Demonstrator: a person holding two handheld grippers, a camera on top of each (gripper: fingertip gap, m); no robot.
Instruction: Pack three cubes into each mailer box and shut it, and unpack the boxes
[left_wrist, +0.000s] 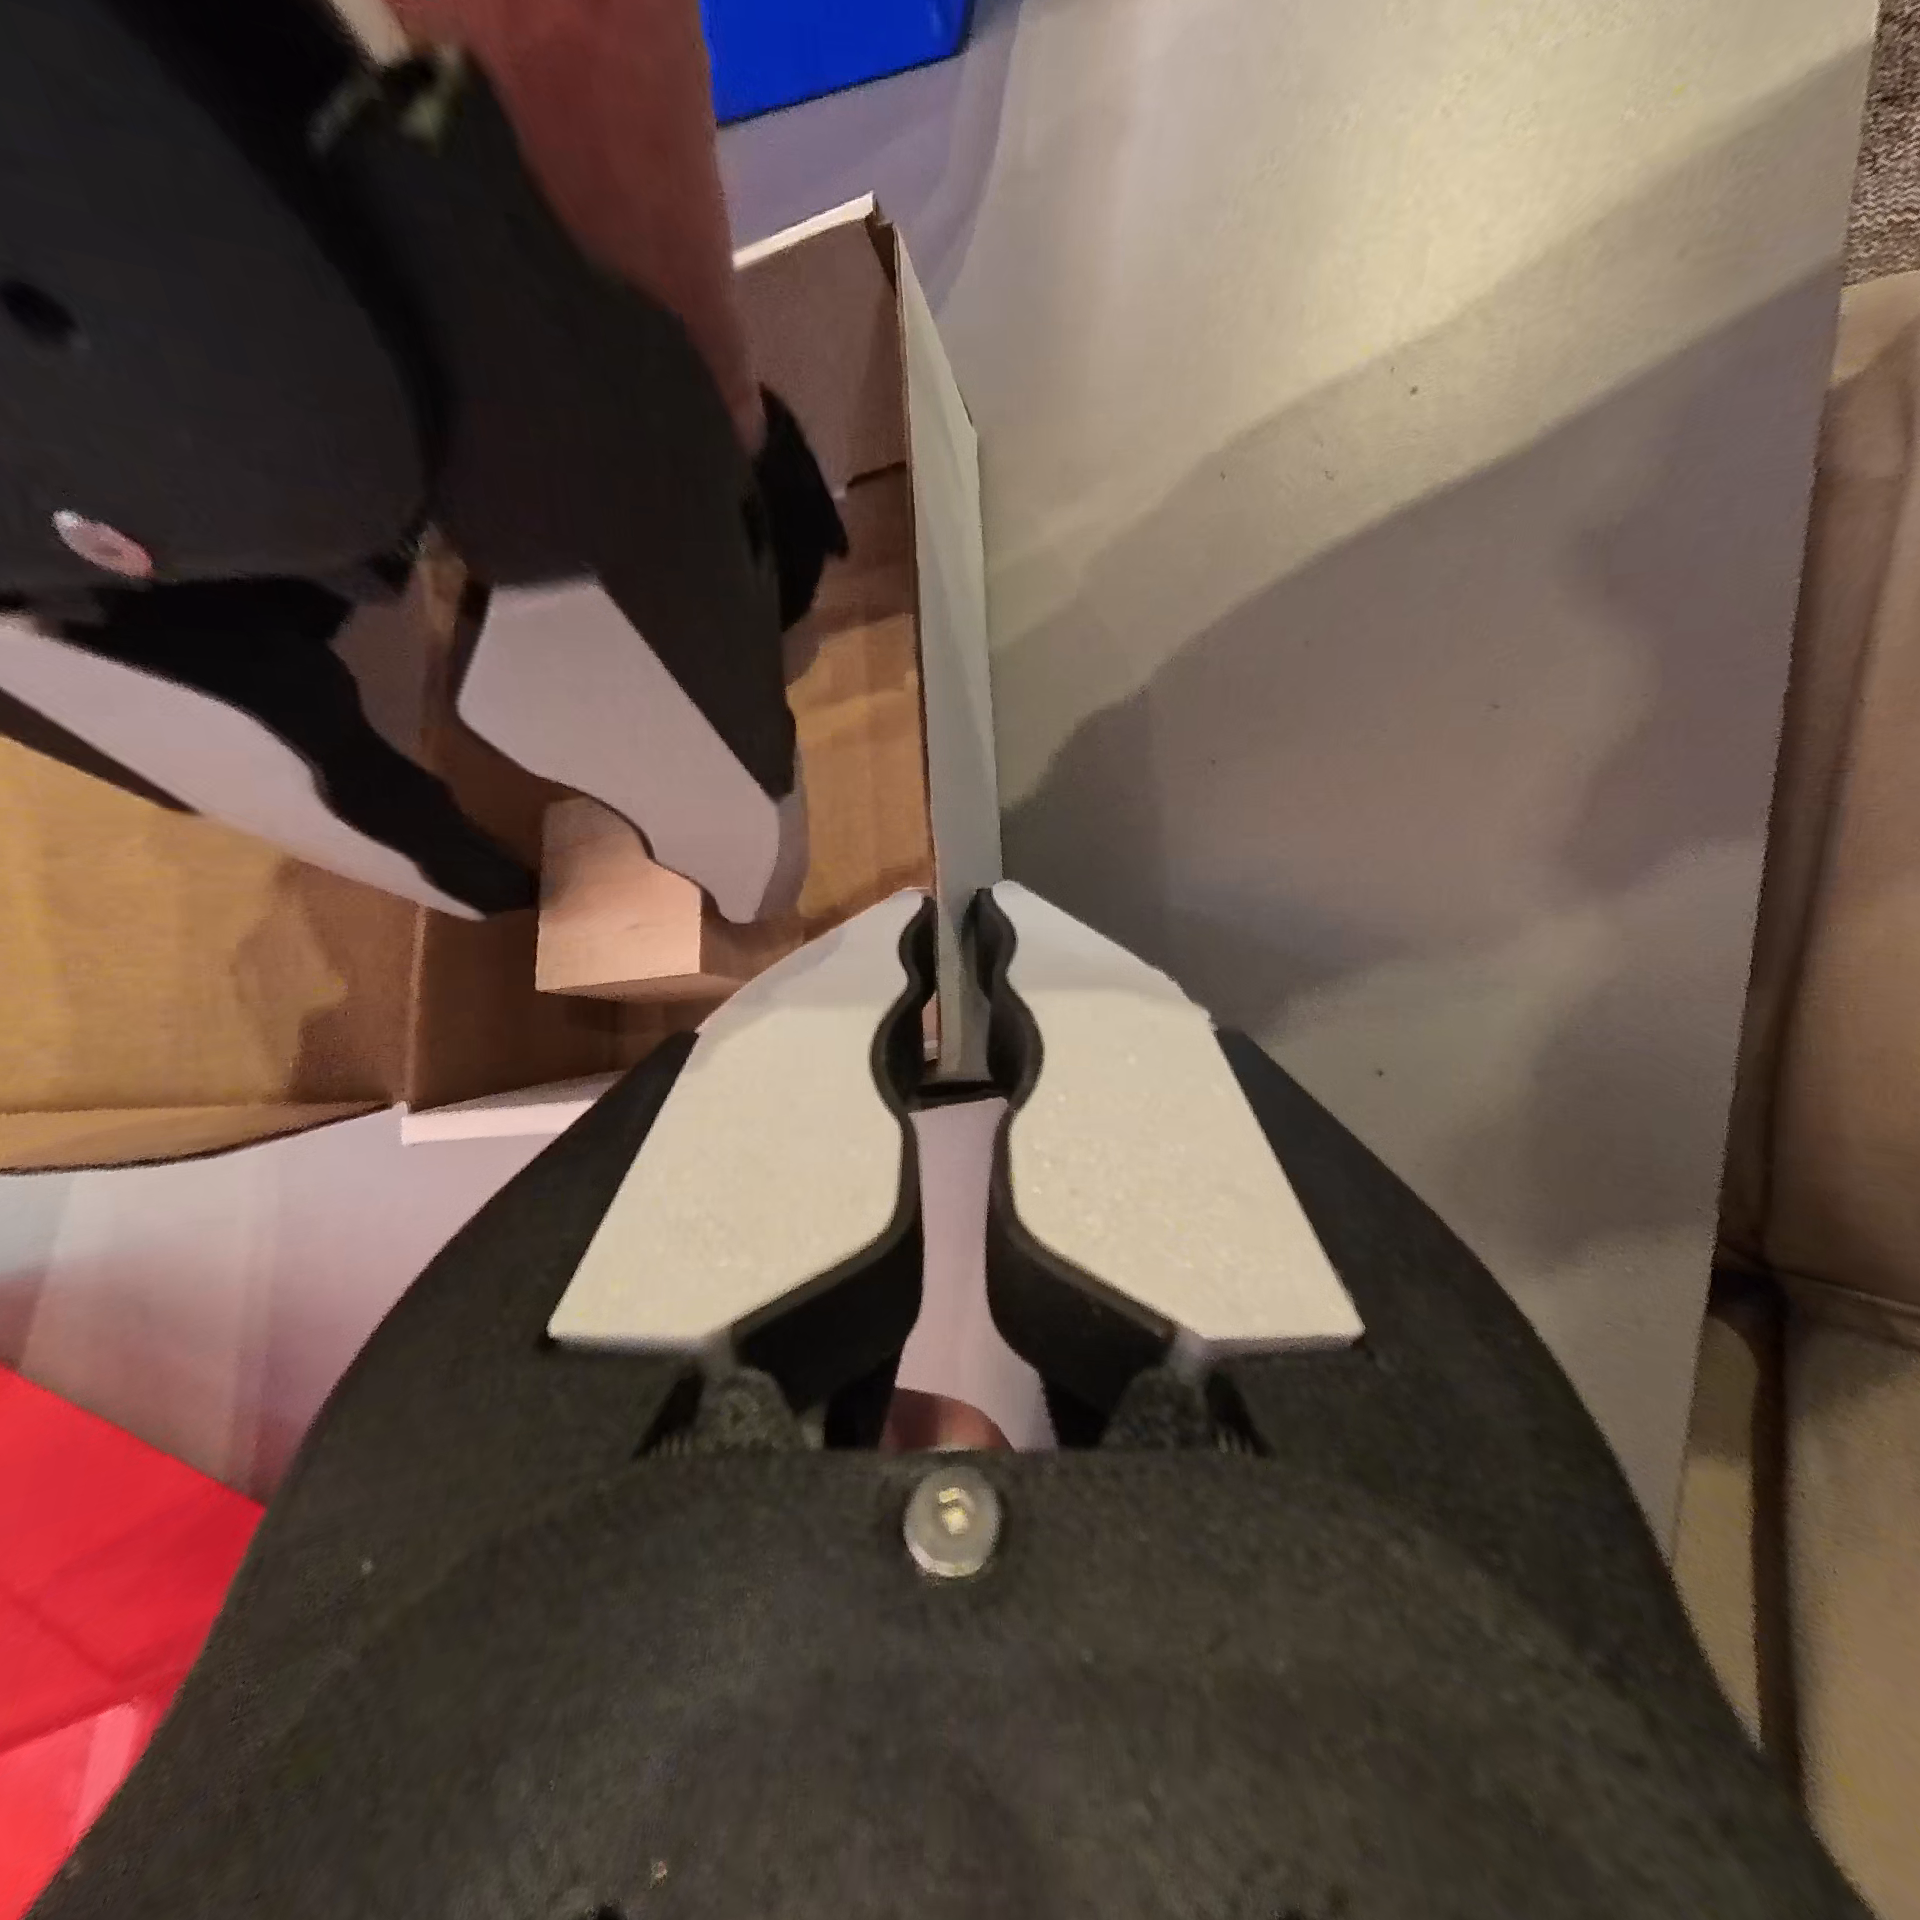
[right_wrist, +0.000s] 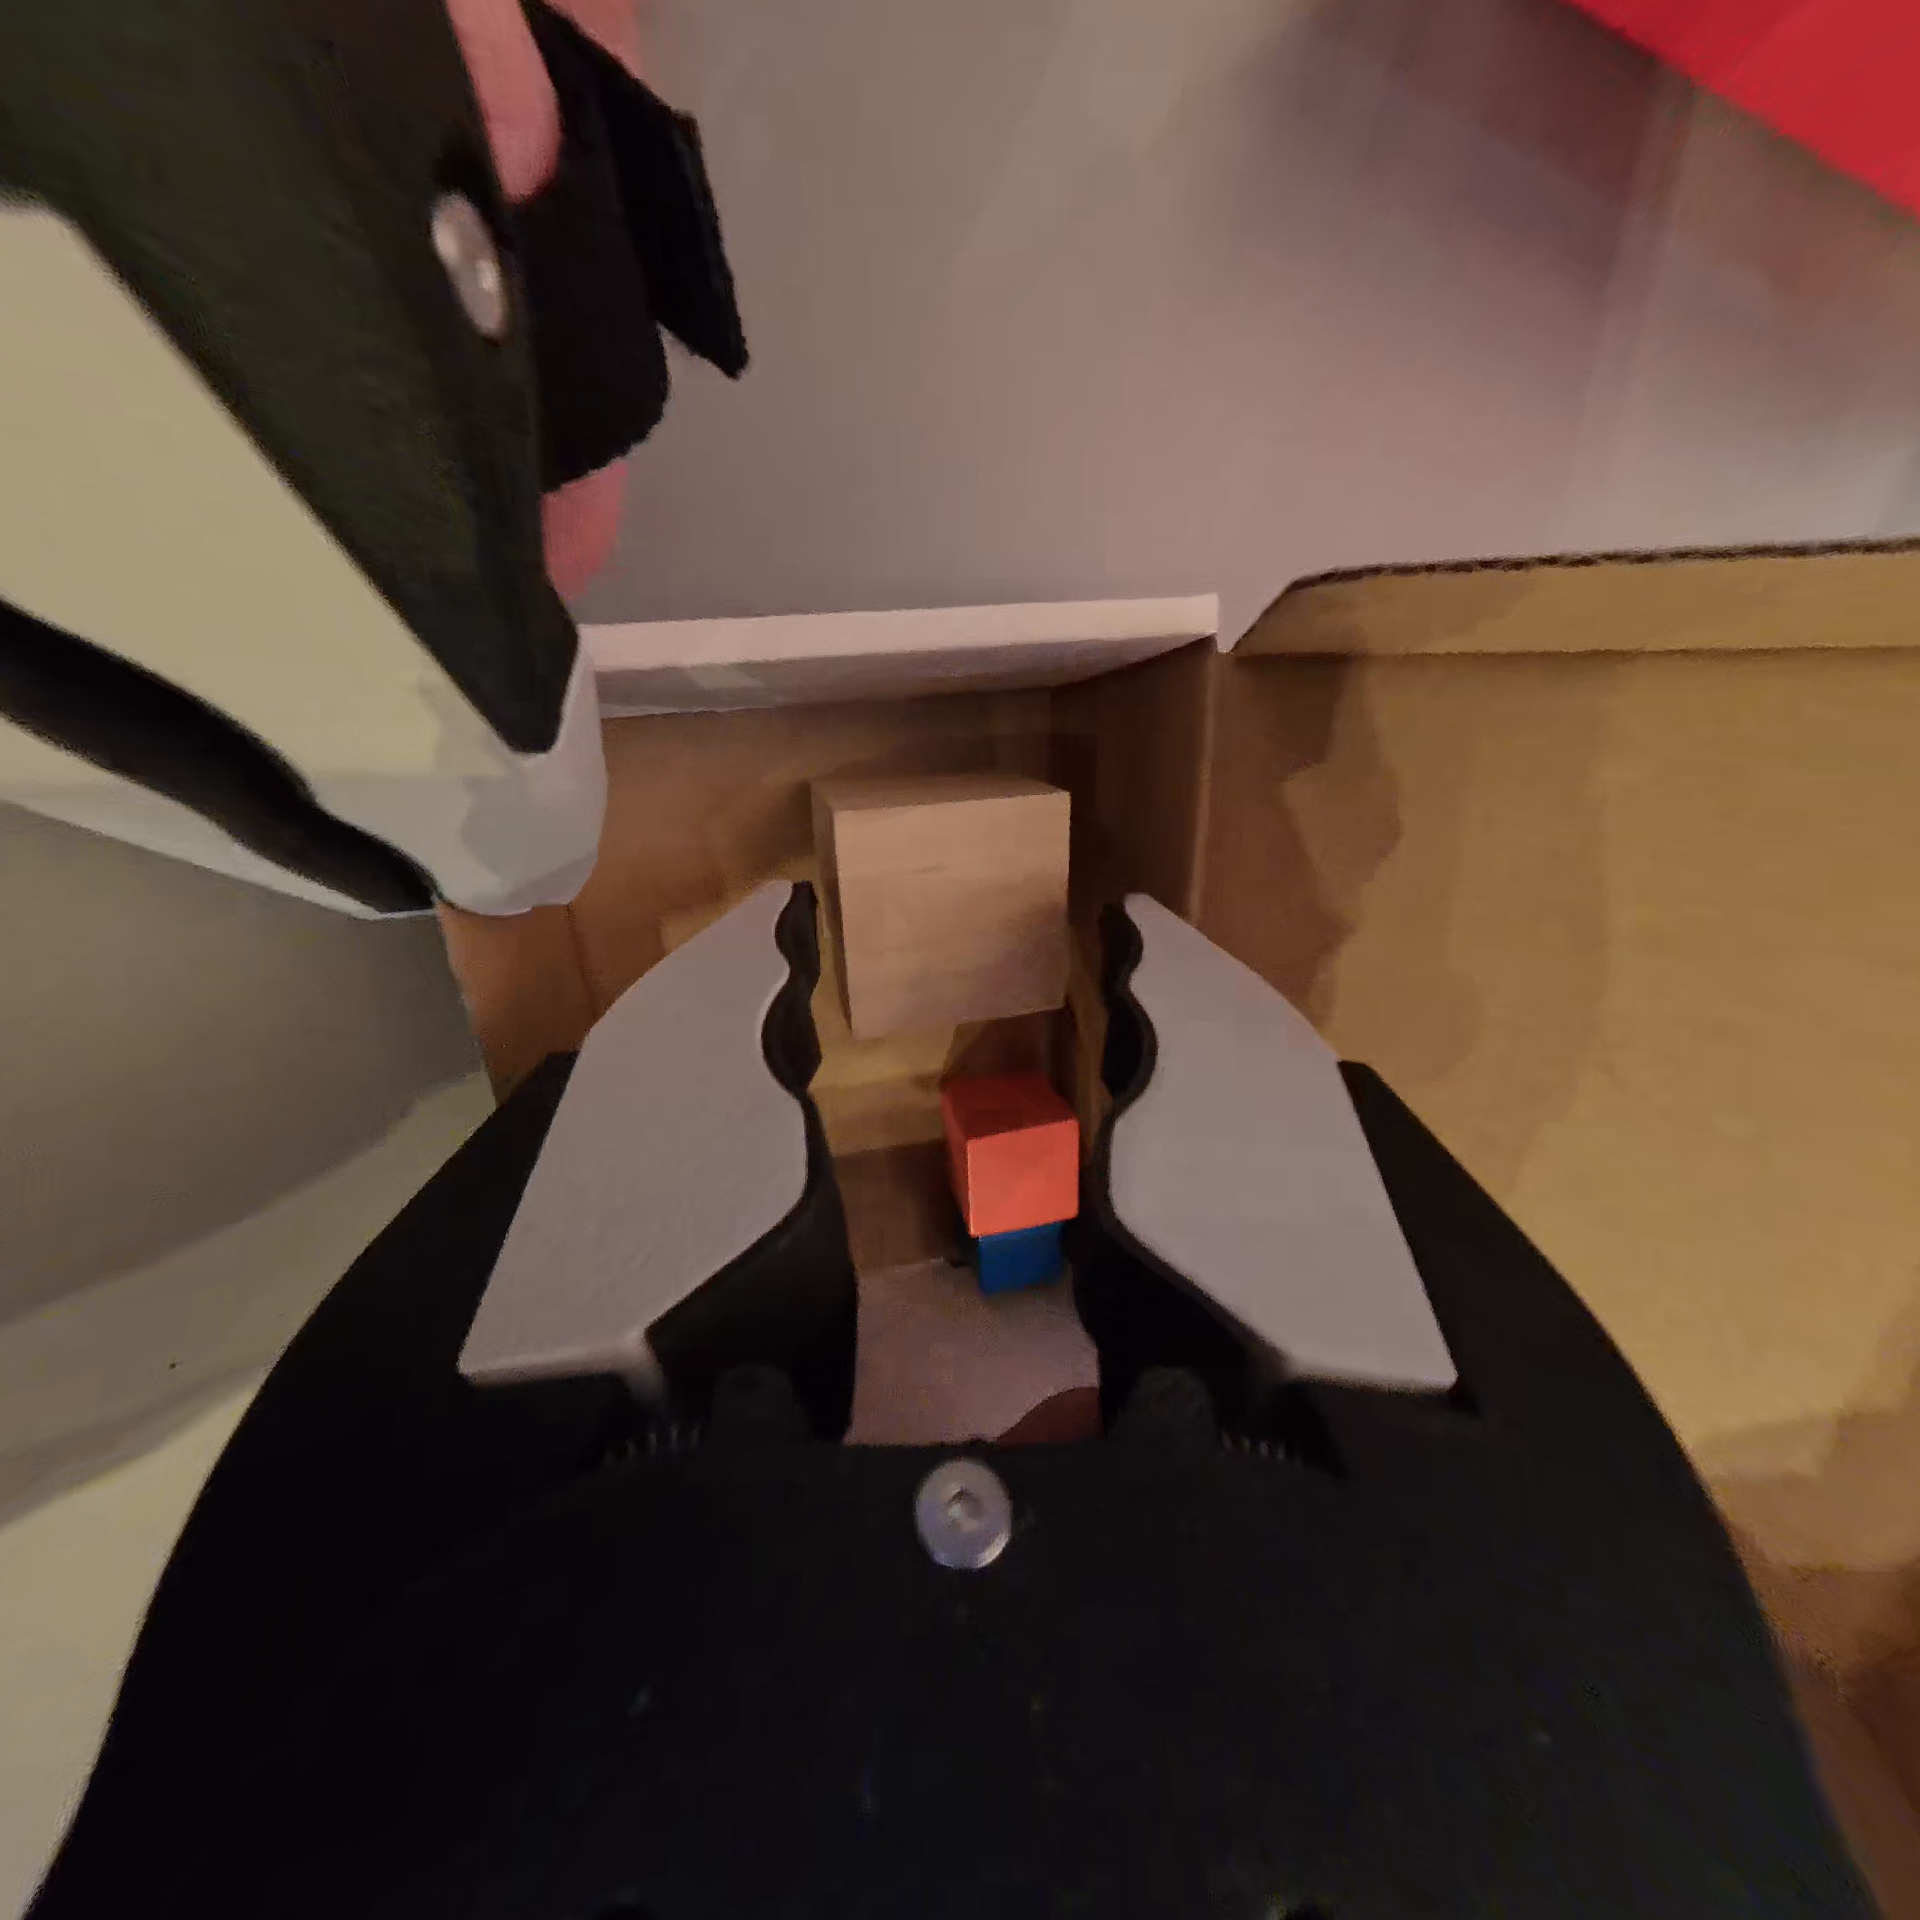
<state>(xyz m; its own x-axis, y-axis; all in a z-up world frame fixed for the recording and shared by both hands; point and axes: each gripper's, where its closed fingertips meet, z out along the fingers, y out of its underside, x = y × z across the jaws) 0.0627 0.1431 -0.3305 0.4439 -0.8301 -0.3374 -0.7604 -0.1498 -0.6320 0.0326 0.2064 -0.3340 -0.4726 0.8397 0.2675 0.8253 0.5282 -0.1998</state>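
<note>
An open mailer box (left_wrist: 156, 997), brown inside and white outside, lies ahead. My left gripper (left_wrist: 951, 914) is shut on an upright white flap (left_wrist: 951, 623) of the box, seen edge-on. My right gripper (right_wrist: 951, 914) reaches down into the box, and a plain wooden cube (right_wrist: 945, 862) sits between its fingertips. The jaws stand slightly wider than the cube, with a thin gap on the right. An orange cube (right_wrist: 1023, 1158) and a blue cube (right_wrist: 1018, 1257) lie deeper in the box. The wooden cube (left_wrist: 623, 935) and right gripper (left_wrist: 623, 904) also show in the left wrist view.
The box's big white lid panel (left_wrist: 1403, 520) stands up on the right. A red object (left_wrist: 94, 1558) lies at the lower left and a blue one (left_wrist: 831, 52) at the far top. A beige cushion (left_wrist: 1849, 935) lies beyond the lid.
</note>
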